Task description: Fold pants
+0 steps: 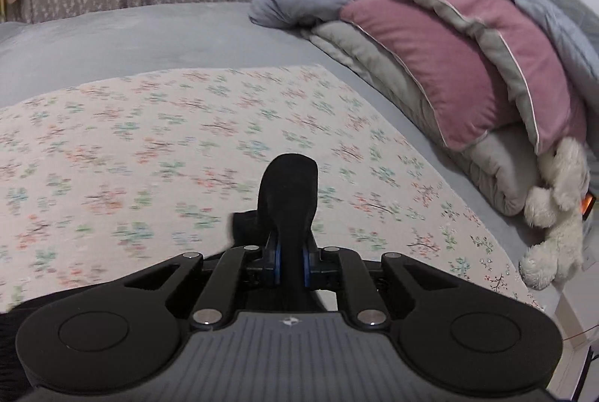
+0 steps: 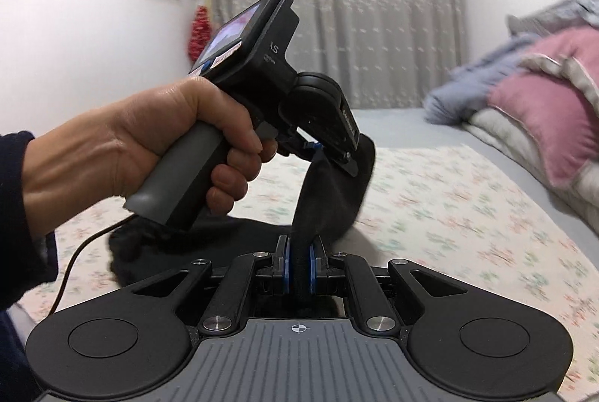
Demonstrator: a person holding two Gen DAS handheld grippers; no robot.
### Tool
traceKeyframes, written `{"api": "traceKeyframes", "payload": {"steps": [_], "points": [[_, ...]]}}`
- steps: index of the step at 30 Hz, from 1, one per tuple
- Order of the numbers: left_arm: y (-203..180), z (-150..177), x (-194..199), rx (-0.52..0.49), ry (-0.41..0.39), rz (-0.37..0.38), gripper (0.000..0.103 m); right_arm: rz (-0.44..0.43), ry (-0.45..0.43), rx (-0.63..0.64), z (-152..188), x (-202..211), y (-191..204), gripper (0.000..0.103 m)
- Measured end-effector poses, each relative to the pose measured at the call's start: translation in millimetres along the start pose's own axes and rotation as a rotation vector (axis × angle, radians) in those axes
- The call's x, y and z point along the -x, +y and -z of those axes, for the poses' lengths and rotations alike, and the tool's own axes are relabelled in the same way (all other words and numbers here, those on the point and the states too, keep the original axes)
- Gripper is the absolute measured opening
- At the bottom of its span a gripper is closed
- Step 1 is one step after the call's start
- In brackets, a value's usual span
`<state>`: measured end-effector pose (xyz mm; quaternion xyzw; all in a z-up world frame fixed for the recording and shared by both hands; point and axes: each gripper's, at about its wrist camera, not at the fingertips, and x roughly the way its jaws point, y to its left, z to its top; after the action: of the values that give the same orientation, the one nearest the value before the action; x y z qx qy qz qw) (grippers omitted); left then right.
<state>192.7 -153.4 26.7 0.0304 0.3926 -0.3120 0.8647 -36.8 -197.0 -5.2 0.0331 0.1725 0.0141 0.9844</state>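
Observation:
The black pants (image 1: 288, 192) stick up as a pinched fold between the shut fingers of my left gripper (image 1: 288, 252), above the floral bed cover. In the right wrist view my right gripper (image 2: 299, 271) is shut on another part of the black pants (image 2: 329, 200). The cloth stretches up from it to the left gripper (image 2: 344, 155), held in a hand just ahead and above. More of the pants (image 2: 232, 233) lies bunched on the bed below the hand. Both grippers are lifted off the bed and close together.
A floral sheet (image 1: 149, 140) covers the grey bed (image 1: 149, 35). Pink and grey pillows and quilts (image 1: 449, 65) are piled at the right, with a white plush toy (image 1: 554, 215) at the bed's edge. Curtains (image 2: 337, 9) hang behind. A cable (image 2: 75, 252) trails from the left gripper.

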Motion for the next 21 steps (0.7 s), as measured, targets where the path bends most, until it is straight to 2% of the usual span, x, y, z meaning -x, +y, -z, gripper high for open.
{"api": "traceKeyframes", "payload": {"steps": [4,10,21], "points": [[47.2,10.5,25.4,0.035,-0.036,0.003,0.029,-0.04,-0.019,0.078,-6.1,-13.5,42.6,0.01],[104.3,36.0,43.3,0.111,-0.048,-0.039,0.029,-0.101,0.003,0.163,-2.6,-42.5,96.0,0.01],[165.6,56.6,52.8,0.181,-0.096,0.014,0.029,-0.148,0.075,0.198,13.1,-81.3,160.6,0.01]]}}
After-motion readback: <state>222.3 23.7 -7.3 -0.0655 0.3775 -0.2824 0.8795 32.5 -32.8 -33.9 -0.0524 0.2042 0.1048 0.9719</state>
